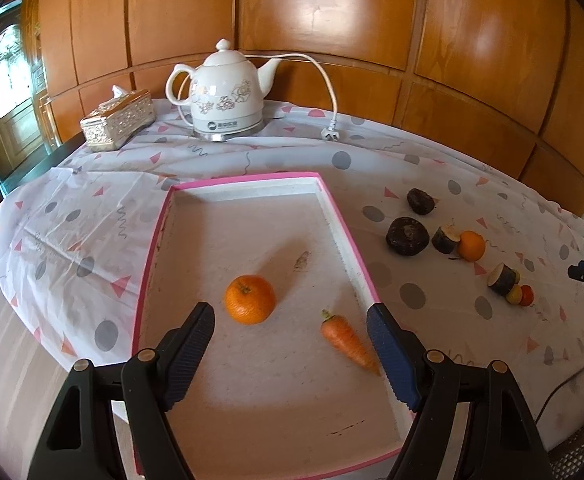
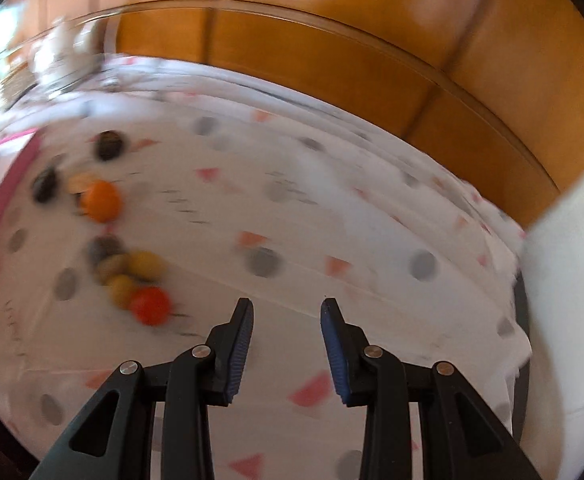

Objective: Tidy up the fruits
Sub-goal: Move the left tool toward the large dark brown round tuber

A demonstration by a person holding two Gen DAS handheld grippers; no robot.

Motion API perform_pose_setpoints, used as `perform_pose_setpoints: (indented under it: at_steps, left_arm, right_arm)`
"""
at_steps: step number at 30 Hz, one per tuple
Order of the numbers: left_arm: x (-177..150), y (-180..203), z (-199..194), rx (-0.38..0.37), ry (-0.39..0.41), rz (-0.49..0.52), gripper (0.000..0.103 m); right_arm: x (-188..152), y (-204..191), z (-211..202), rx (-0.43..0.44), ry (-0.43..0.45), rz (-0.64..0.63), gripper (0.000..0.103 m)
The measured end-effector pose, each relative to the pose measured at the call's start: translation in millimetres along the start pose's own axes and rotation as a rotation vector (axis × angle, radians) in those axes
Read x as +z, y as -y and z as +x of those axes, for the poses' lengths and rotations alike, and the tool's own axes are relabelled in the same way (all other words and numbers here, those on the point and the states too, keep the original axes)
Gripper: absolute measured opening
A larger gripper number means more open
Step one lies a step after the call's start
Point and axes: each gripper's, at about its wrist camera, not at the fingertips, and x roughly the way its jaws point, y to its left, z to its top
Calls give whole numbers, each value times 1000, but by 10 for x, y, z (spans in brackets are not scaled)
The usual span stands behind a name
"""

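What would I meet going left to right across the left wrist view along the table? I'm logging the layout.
Tissue box → kettle → orange in the tray → carrot → large dark round piece → orange on the cloth → small red fruit.

Left wrist camera looks down and forward, close over the pink-rimmed tray (image 1: pixel 160 232). Right wrist camera – blurred – faces the tablecloth right of that tray; both show the scattered produce beside it.
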Motion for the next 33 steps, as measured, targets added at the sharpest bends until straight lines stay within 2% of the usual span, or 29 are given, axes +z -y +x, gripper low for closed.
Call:
perform_pose_setpoints:
  at_steps: [3,10,19,26,31,33]
  left_arm:
    - [48,73,6,-11,5,18,79]
    - [179,242,60,-36,6,51,79]
    - [358,545,262,-87,-21,104,79]
    - [450,792,503,-126,-68,131,77]
    - [508,946,758,-150,-128,155,61]
    - [550,1002,891,-157,-157,157,61]
  right_arm:
    - [-58,335,52,-33,-22,117,35]
    - [-167,1021,179,-31,-64,438,35]
    - [-373,1594,133,-59,-46,718,36]
    - [-505,1839,115,-52,-31,871,36]
    - [-628,1983,73,-61,-9,968,36]
    - [-661,2014,93,-43,-17,998,36]
